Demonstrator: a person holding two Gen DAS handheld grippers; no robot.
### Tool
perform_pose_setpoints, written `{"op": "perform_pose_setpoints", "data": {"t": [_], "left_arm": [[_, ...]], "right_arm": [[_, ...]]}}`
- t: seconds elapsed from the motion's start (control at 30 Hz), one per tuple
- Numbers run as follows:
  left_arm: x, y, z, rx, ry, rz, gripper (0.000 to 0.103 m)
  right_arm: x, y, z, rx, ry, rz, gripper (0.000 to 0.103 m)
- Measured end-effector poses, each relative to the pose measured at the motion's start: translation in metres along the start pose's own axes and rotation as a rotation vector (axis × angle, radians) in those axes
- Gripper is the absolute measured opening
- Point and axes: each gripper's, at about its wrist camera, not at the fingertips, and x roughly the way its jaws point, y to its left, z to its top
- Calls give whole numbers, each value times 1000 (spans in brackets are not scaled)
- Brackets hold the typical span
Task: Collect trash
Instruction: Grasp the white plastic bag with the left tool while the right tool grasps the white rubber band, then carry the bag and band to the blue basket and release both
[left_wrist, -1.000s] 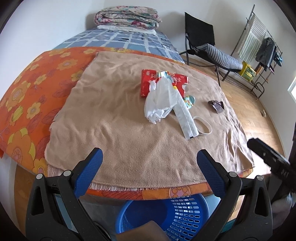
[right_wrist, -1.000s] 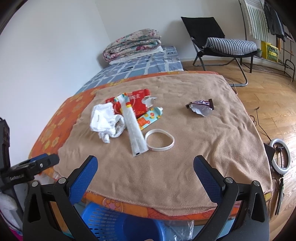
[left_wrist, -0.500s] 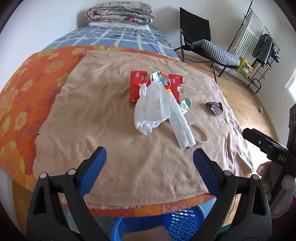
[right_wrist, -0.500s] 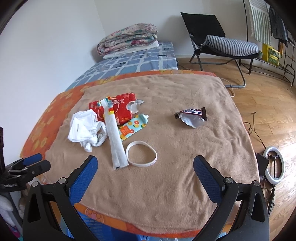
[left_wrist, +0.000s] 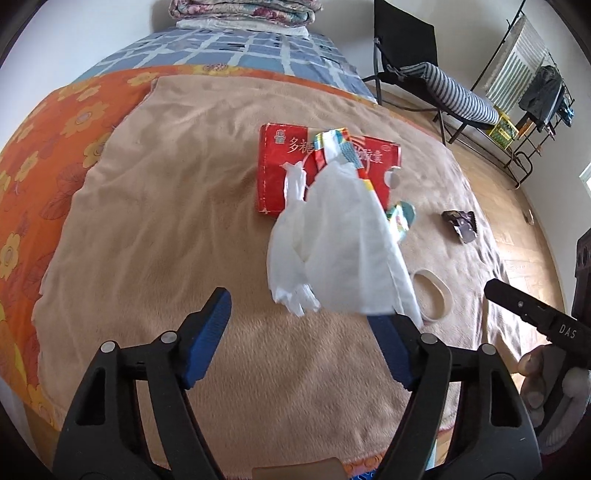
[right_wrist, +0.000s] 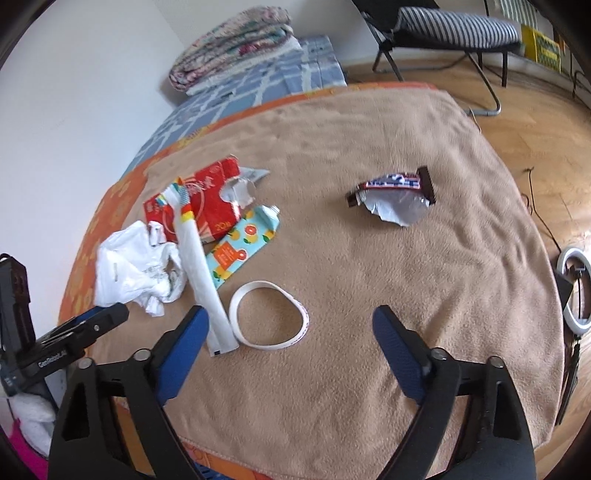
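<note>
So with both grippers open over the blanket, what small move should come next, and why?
Probably ease the left gripper further down onto the white plastic bag, then close. Its jaws have just been closing a little, yet nothing is between them, and the bag lies just ahead. The right gripper, also empty, sits nearest the white ring.

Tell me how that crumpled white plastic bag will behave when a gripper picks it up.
The white plastic bag looks thin and crumpled, so probably floppy and very light. Its film may slip between the pads. It overlaps the red box, so lifting could nudge that.
</note>
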Motion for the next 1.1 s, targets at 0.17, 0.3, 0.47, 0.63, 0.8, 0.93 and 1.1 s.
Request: {"op": "perform_pose_setpoints", "data": {"t": [0.17,0.3,0.47,0.63,0.8,0.93,1.1], "left_arm": [[16,12,8,-53,30,-23,64],[21,16,13,-85,24,-49,64],[32,10,19,-67,36,-68,50],[38,10,21,-80,42,-86,39],[37,9,21,-69,30,-86,35],[32,10,22,-75,14,-102,35],[22,15,24,-83,-9,-112,34]], "right_arm": [[16,9,1,-45,37,-33,80],[25,10,3,-52,59,-54,69],[32,11,5,-55,69,-75,58],[42,15,3,-68,102,-86,43],[54,18,-3,-102,137,-127,23],[52,14,-1,-77,124,-103,8],[41,3,4,-29,89,-77,6]]}}
